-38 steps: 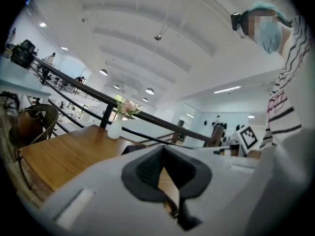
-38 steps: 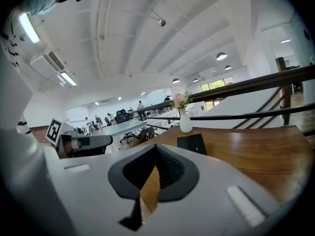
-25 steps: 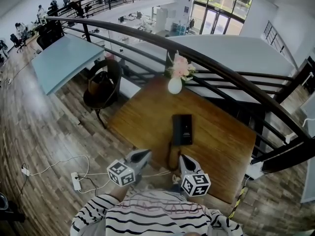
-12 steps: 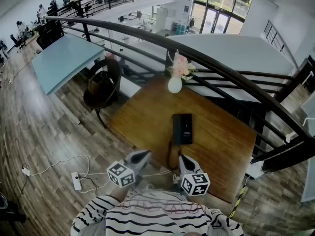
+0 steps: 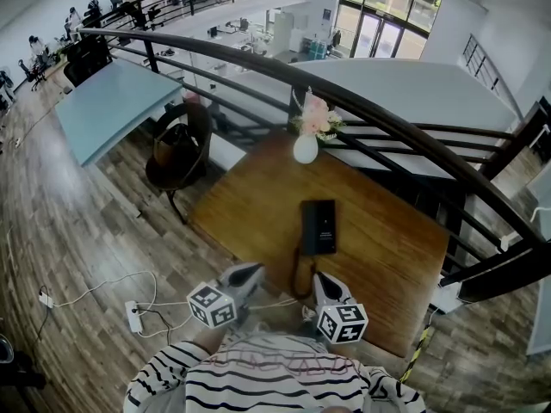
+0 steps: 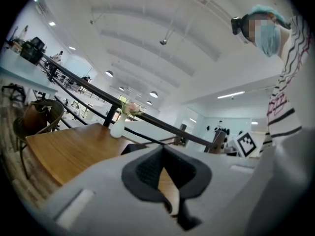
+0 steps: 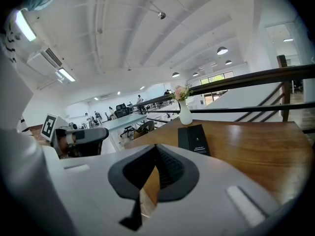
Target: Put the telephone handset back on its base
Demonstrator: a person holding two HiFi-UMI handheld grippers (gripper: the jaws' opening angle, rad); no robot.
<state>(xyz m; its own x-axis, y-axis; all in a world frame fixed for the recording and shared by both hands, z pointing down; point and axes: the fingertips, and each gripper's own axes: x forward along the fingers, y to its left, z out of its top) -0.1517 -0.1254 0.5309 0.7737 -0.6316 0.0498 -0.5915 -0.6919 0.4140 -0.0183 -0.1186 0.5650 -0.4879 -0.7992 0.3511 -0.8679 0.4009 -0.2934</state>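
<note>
A black telephone (image 5: 318, 226) lies flat in the middle of the wooden table (image 5: 250, 205). Its handset seems to rest along the left side of the base, and its cord (image 5: 297, 275) curls toward the near edge. In the right gripper view the telephone (image 7: 195, 138) is ahead and slightly right; in the left gripper view only a dark corner of the telephone (image 6: 130, 148) shows. My left gripper (image 5: 251, 269) and right gripper (image 5: 321, 277) hover side by side at the table's near edge, short of the phone. Both are shut with nothing between their pads.
A white vase with pink flowers (image 5: 306, 147) stands at the table's far edge, against a dark curved railing (image 5: 405, 127). A chair with a brown bag (image 5: 178, 153) is left of the table. A power strip and cables (image 5: 133, 315) lie on the floor at the left.
</note>
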